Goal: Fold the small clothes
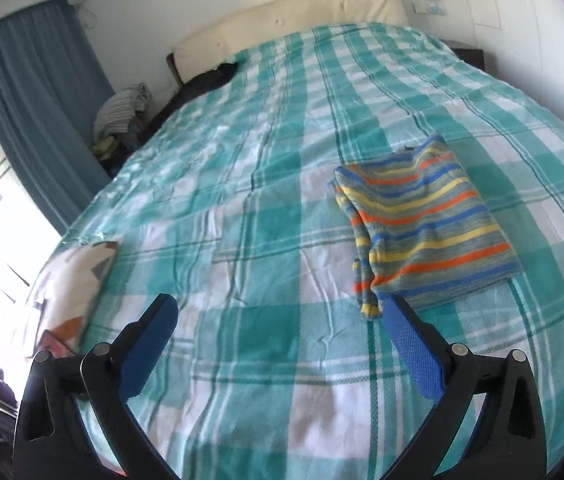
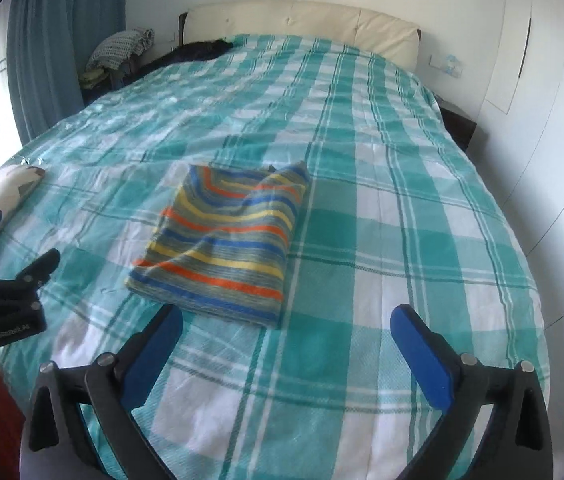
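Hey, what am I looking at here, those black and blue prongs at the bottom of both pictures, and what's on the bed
The prongs are two hand-held claws; a person carries one in each hand, and each has a wide-angle camera looking along its fingers. One picture comes from the left claw, the other from the right claw. Both are open and hold nothing. Below them is a bed with a teal and white checked cover. On it lies a folded striped garment, orange, blue, yellow and grey, which neither claw touches. A patterned cushion sits at the bed's left edge, and something dark lies near the cream headboard.
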### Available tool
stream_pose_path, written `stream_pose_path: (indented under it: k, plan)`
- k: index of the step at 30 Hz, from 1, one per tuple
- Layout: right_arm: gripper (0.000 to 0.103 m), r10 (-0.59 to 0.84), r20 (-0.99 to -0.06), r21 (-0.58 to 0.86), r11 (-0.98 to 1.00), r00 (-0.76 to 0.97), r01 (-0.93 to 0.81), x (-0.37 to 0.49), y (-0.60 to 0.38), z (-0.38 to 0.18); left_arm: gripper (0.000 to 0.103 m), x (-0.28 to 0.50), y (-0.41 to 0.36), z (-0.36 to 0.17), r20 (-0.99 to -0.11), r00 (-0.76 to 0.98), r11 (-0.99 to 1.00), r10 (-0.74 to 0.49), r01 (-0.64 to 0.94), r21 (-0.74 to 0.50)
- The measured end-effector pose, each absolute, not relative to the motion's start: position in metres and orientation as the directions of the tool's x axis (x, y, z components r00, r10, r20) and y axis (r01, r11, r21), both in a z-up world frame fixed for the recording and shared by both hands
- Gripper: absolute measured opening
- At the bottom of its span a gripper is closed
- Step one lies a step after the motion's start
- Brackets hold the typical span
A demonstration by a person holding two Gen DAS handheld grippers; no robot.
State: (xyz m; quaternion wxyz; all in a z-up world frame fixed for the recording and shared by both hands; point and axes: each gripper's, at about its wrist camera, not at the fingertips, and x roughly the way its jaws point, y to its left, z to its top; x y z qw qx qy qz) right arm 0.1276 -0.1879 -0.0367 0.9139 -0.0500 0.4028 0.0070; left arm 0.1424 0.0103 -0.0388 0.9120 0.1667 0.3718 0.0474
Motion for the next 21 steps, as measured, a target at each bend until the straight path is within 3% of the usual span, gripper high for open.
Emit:
stream_pose_path:
  k: [4,7,11,21]
  plan:
    - [0.103,-0.048,-0.736,-0.109,0.993,0.675,-0.048,0.097,-0.175,-0.012,0.103,0.123,0.014,-0.021,-0.745,0.648,0.971,0.159,0.035,0.237]
    - [0.103,-0.050,-0.747,-0.102,0.994,0.663,-0.039,0.074,-0.172,-0.004,0.103,0.098,0.015,-0.010,-0.748,0.645,0.976,0.157,0.012,0.216]
    - [0.103,0.036,-0.751,-0.024,0.996,0.659,-0.082,0.033,-0.173,0.012,0.103,0.058,0.017,0.004,-0.761,0.647,0.986,0.053,0.085,0.141]
    - [0.103,0.013,-0.719,-0.044,0.997,0.695,-0.065,-0.020,-0.170,0.051,0.103,0.010,0.015,0.034,-0.767,0.641,0.993,-0.032,0.105,0.046]
